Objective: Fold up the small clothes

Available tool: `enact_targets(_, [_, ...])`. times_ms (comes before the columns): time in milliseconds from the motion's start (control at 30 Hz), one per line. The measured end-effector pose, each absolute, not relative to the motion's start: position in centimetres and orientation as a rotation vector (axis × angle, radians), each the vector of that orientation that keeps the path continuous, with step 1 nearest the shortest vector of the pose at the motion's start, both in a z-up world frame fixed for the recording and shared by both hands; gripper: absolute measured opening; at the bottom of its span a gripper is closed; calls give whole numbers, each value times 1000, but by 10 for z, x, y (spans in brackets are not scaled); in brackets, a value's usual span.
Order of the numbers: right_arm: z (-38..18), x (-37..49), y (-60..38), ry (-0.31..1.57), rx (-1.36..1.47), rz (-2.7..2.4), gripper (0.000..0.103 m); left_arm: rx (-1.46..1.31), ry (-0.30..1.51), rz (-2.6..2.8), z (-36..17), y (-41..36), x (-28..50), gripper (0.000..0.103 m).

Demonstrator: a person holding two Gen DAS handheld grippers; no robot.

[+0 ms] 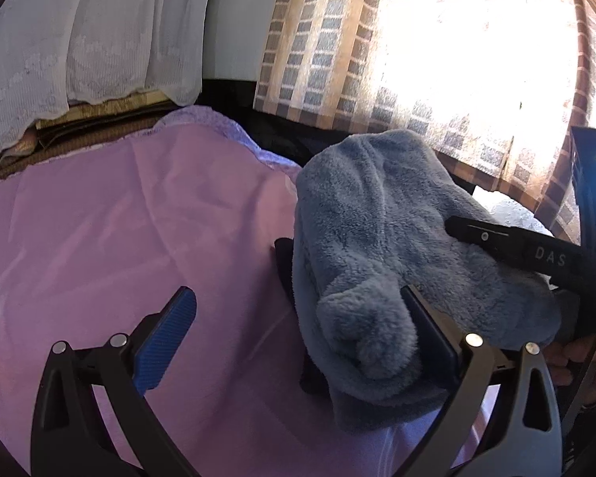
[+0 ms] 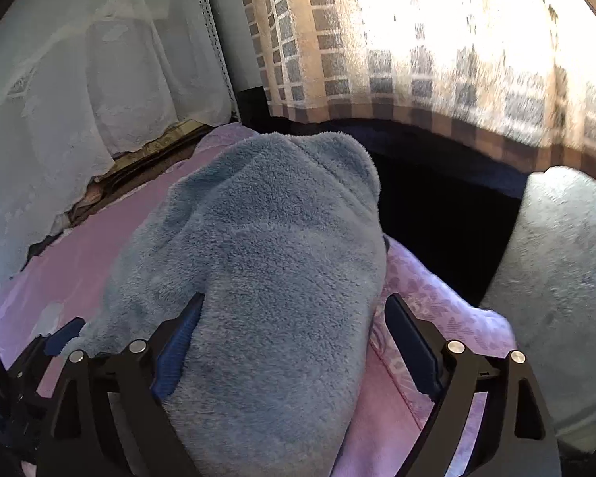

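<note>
Here the grey-blue fleece garment lies bunched on a pink sheet, w/ a plaid curtain behind. Right hand-held gripper is released, jaws wide, fleece btwn them, blue pad touching it. Left hand-held gripper also spread wide, fleece against its right finger only.

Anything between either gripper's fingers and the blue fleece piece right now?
Nothing visible. The blue fleece garment already lies between the open fingers of the right gripper; whether its pads touch the pile is unclear. The left gripper is open too, one finger against the fleece's near fold, the other over the bare pink sheet.
</note>
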State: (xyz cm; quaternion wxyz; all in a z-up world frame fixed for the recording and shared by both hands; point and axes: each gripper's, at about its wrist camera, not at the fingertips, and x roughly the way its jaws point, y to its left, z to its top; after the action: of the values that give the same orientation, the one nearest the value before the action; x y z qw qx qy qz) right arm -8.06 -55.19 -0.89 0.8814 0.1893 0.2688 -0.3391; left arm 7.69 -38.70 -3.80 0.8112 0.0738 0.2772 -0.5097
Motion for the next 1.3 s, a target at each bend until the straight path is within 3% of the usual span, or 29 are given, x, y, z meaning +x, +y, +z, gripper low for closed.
enact_targets(700, [59, -106, -439, 558, 294, -810, 94, 137, 442, -1149, 23, -328, 42, 98])
enact_targets(1100, [59, -115, -397, 597, 184, -789, 96, 203, 545, -1194, 14, -328, 37, 98])
enact_targets(1300, [54, -121, -407, 596, 233, -794, 96, 266, 439, -1117, 13, -329, 24, 98])
